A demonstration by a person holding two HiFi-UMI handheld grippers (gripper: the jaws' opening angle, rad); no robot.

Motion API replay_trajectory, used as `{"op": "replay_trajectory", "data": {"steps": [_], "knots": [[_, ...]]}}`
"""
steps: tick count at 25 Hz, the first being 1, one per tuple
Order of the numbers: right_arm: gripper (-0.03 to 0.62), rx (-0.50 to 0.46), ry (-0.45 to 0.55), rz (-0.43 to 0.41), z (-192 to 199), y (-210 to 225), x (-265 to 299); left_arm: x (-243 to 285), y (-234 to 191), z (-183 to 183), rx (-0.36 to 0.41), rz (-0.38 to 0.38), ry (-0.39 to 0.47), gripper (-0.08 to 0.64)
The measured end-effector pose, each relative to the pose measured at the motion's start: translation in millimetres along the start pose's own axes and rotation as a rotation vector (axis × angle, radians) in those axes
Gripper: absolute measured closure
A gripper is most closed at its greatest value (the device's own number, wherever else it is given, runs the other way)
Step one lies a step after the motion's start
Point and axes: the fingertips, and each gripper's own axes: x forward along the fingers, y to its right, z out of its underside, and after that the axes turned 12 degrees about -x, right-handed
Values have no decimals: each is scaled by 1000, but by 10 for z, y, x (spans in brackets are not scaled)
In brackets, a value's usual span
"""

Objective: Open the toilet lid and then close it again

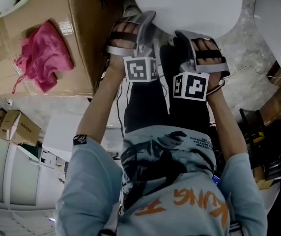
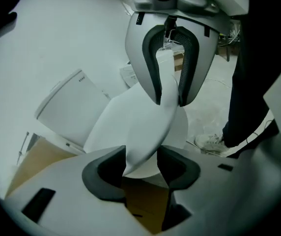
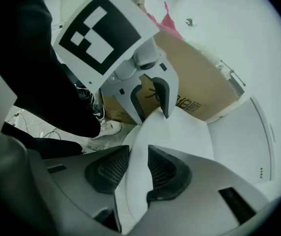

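Now the toilet lid is pinched at its near edge by the left gripper and the right gripper, side by side — its far end is judged the pivot.

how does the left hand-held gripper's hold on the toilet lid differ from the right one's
The left hand-held gripper holds its jaws wider apart; the right hand-held gripper holds them narrow, pads pressed on the toilet lid. Only the lid's edge reaches between the left jaws, and whether both pads press it is unclear; the lid runs deep through the right jaws. Both straddle the lid's rim, side by side.
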Motion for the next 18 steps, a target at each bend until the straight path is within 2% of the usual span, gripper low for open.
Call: {"op": "replay_trajectory", "data": {"steps": [4,8,9,12,15,18], "knots": [[457,17,31,70,-45,260,-365,-222,-227,-209,-3,-90,43,388],[458,59,77,119,-73,523,-685,-413,-486,-426,-97,-59,60,392],[484,85,98,118,-77,590,-744,-453,-561,-475,-114,-51,60,393],[494,126,120,142,-52,822,-898,-587,-792,-623,-150,-65,73,403],[492,92,106,239,-12,1078,-1089,-715,-1031,-796,-183,-94,103,413],[514,76,100,364,41,1439,-1339,-832,-1348,-1008,-175,-157,146,438]]}}
